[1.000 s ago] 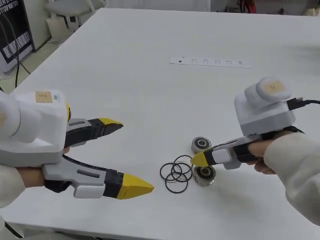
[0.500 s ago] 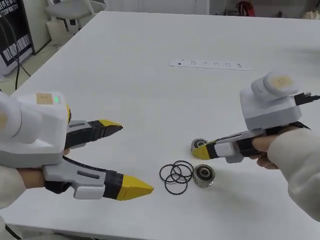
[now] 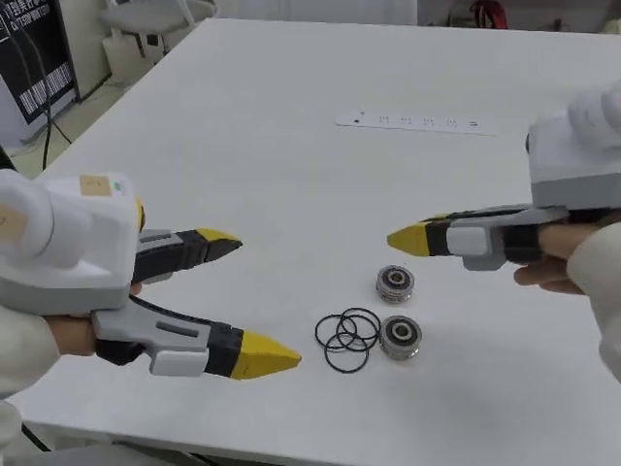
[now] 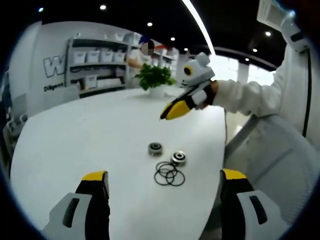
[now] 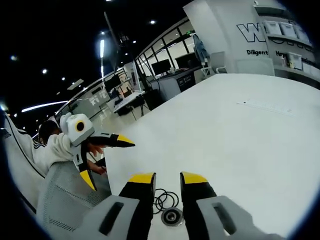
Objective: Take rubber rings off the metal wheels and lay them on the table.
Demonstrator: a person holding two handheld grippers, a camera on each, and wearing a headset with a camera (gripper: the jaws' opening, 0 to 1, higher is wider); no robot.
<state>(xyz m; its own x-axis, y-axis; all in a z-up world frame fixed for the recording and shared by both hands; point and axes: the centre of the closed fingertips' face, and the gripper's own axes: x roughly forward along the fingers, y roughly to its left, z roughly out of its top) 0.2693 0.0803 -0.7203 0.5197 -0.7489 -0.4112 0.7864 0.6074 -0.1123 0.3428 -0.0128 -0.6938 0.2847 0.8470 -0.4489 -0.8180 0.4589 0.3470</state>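
Observation:
Two small metal wheels (image 3: 395,282) (image 3: 400,335) lie near the front of the white table (image 3: 291,146), with several black rubber rings (image 3: 344,340) in an overlapping pile just left of the nearer one. My right gripper (image 3: 403,238) hovers above and behind the wheels with only a narrow gap between its jaws and nothing in them. My left gripper (image 3: 254,301) is wide open and empty, left of the rings. The left gripper view shows wheels (image 4: 155,148) (image 4: 178,158), rings (image 4: 169,174) and the right gripper (image 4: 167,114). The right gripper view looks down on rings (image 5: 165,200) and one wheel (image 5: 172,217).
A white power strip (image 3: 415,122) lies farther back on the table. The table's front edge runs just below the rings. A chair (image 3: 146,15) stands beyond the far left corner. A potted plant (image 4: 155,77) sits at the table's far end in the left gripper view.
My right gripper has lifted from beside the rings and nearer wheel and drawn back to the right. The left gripper, wheels and rings stay where they were.

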